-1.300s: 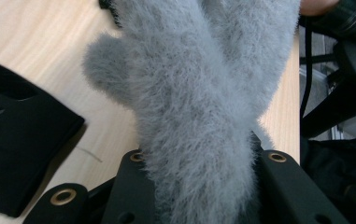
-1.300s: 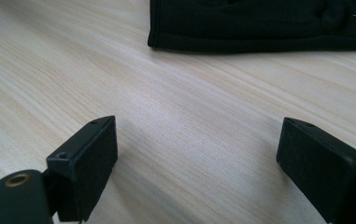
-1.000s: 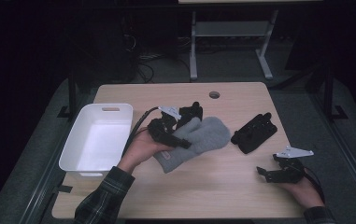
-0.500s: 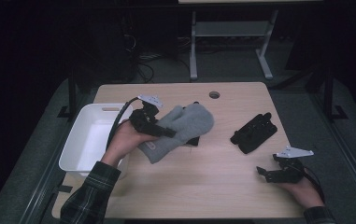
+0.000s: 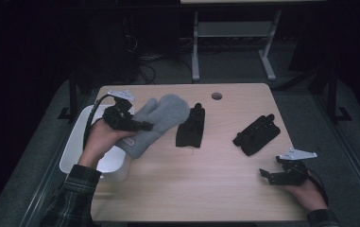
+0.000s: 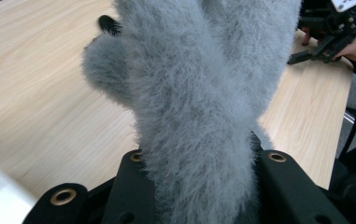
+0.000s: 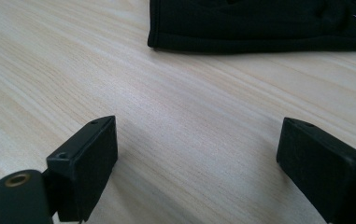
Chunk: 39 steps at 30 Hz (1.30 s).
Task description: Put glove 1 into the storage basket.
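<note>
**Grey mitten clamped in left gripper above table's left side**

The grey mitten [image 5: 156, 123] is gripped at its cuff end between the jaws of the left gripper [image 5: 137, 126], which are closed tight on the fuzzy fabric; in the left gripper view the mitten [image 6: 199, 107] is seen rising straight up from between the jaws. It is held partly over the near edge of the white bin [image 5: 76, 151] at the left of the wooden table [image 5: 201, 189]. The right gripper [image 5: 266, 176] is held low at the table's right front, its jaws spread wide apart with nothing between them. One black glove [image 5: 190, 126] is laid just beside the mitten; another black glove [image 5: 257, 135] is laid farther right, ahead of the right gripper.
</note>
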Each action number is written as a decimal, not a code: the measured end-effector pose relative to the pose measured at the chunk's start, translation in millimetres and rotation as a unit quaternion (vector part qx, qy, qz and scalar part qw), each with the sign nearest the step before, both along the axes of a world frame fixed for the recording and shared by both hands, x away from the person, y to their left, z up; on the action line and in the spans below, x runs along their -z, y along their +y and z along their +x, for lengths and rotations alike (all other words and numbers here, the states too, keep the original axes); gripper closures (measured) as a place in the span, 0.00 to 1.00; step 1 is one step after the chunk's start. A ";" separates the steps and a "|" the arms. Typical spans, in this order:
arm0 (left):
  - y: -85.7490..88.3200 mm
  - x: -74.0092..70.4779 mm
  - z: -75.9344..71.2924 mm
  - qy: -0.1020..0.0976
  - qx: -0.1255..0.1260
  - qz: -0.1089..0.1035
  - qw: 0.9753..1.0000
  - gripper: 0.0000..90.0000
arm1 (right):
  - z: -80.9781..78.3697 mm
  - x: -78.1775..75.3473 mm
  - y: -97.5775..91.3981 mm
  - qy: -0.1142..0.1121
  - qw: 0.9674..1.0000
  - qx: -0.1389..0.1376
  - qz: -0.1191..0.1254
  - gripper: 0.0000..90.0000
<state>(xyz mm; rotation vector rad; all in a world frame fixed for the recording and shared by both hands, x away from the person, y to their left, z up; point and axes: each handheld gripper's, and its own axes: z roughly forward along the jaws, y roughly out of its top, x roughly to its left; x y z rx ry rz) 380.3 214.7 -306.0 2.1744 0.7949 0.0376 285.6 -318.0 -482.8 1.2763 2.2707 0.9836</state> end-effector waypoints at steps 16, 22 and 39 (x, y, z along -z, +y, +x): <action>71.1 -1.8 -6.2 0.003 -0.082 -0.006 0.997 0.76 | 0.0 0.0 0.2 0.000 1.000 0.002 0.001 0.14; 92.7 1.6 -8.9 0.004 -0.106 -0.010 0.994 0.76 | 0.0 0.0 0.3 0.000 1.000 0.003 0.001 0.14; 149.2 43.8 -6.8 0.045 -0.182 -0.010 0.982 0.76 | 0.1 0.0 0.4 0.000 1.000 0.006 0.000 0.14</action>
